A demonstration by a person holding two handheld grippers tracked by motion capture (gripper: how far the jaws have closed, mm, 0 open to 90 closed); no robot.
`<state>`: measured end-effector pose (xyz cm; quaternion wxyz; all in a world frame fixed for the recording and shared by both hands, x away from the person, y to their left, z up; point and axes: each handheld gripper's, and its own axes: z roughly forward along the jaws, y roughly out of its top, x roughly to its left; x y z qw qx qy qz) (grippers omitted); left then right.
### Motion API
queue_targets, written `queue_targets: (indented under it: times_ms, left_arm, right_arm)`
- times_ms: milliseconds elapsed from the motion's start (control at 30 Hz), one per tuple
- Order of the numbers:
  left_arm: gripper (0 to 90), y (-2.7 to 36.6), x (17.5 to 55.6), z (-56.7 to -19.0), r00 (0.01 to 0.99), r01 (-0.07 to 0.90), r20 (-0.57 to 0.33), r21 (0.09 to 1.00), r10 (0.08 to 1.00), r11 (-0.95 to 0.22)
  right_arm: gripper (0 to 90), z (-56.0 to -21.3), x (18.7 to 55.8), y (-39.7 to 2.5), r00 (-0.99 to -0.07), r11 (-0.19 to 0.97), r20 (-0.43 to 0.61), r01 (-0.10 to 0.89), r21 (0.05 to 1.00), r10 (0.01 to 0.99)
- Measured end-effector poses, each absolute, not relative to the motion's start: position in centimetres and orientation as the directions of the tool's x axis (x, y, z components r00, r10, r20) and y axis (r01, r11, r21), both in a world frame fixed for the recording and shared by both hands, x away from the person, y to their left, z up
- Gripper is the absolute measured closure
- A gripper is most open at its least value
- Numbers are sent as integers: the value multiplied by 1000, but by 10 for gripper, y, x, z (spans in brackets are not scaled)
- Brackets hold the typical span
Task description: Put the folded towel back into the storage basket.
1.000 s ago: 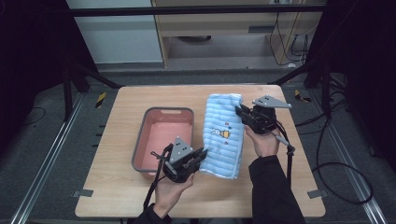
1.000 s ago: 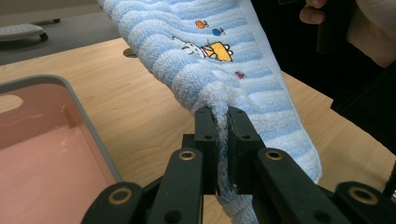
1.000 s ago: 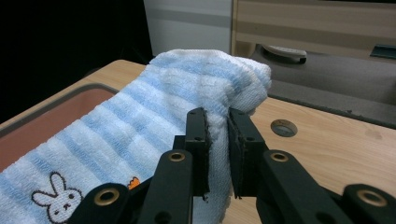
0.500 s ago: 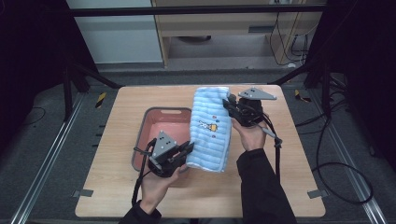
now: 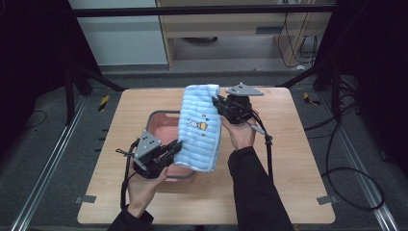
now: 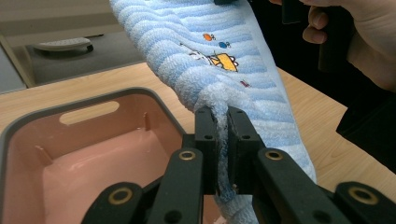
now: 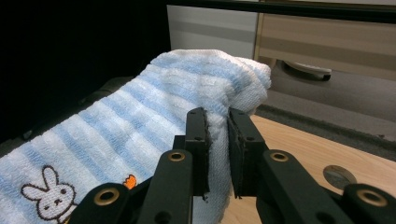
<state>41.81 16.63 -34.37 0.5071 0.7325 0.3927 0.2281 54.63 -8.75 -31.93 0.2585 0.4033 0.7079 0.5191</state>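
A blue-and-white striped towel (image 5: 199, 127) with a small rabbit print hangs stretched above the table, over the right part of a pink tub (image 5: 159, 125). My left gripper (image 5: 174, 150) is shut on the towel's near lower edge (image 6: 219, 100), right above the tub (image 6: 93, 149). My right gripper (image 5: 217, 105) is shut on the towel's far upper edge (image 7: 217, 98), held higher over the table's middle. The towel (image 7: 116, 135) slopes down from the right gripper toward the left one. Each gripper is held by a hand coming from the table's near side.
The wooden table (image 5: 298, 159) has bare room right of the towel and along its near edge. A round silver disc (image 7: 337, 176) lies on the table near the right gripper. A cabinet (image 5: 231, 29) stands behind the table, and cables trail on the floor at right.
Both grippers have carried the towel leftward and lifted it off the table. It lay flat right of the tub before and now hangs over the tub's right side.
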Motion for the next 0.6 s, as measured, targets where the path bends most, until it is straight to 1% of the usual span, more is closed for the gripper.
queue_targets:
  times_ms: [600]
  left_arm:
    - [843,205,426,-348,517,375,-69,914,853,-154]
  right_arm:
    - [796,-325,566,-40,-576,138,64,299,944,815]
